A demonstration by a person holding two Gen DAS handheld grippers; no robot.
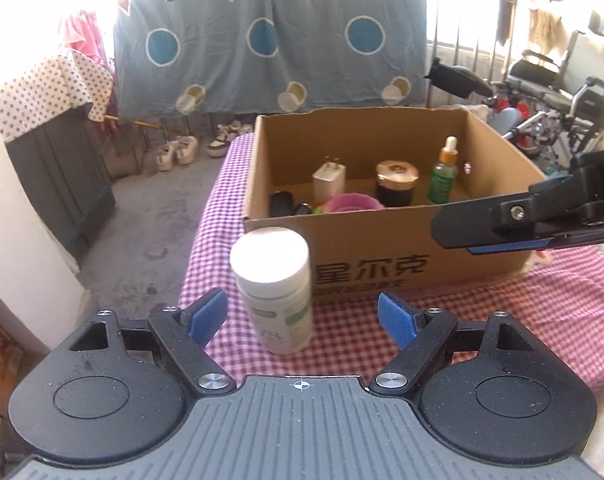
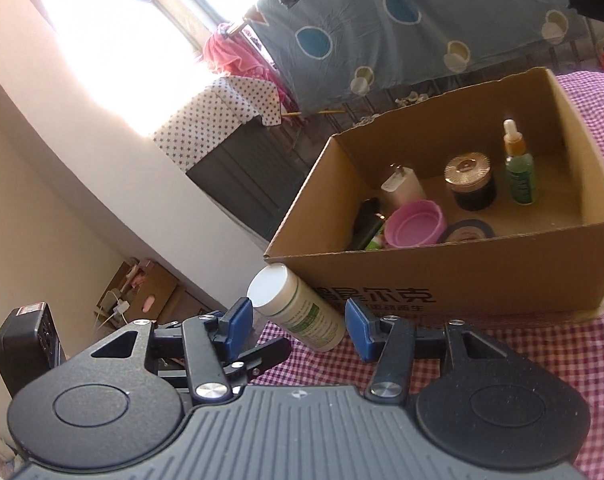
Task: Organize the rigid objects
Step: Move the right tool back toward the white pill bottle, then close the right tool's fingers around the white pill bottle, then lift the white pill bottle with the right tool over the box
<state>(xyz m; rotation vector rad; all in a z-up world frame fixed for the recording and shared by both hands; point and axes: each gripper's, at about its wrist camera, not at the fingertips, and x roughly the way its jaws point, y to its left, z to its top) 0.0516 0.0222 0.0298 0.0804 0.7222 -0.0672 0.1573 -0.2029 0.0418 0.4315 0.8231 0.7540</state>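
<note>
A white bottle with a white cap and green label (image 1: 276,292) stands upright on the pink checked tablecloth (image 1: 542,320), just in front of the cardboard box (image 1: 382,248). My left gripper (image 1: 302,316) is open around it, with a gap between the bottle and each blue pad. My right gripper (image 2: 300,328) is open with nothing between its fingers. In the right wrist view the bottle (image 2: 302,312) lies further ahead of them. In the left wrist view the right gripper (image 1: 462,240) hangs at the right, by the box's front wall.
The box (image 2: 482,280) holds a white charger (image 1: 328,182), a dark jar with a gold lid (image 1: 396,184), a green dropper bottle (image 1: 444,176), a pink bowl (image 2: 414,224), a tape roll (image 2: 468,232) and a black item (image 1: 282,204). The table's left edge drops to the floor.
</note>
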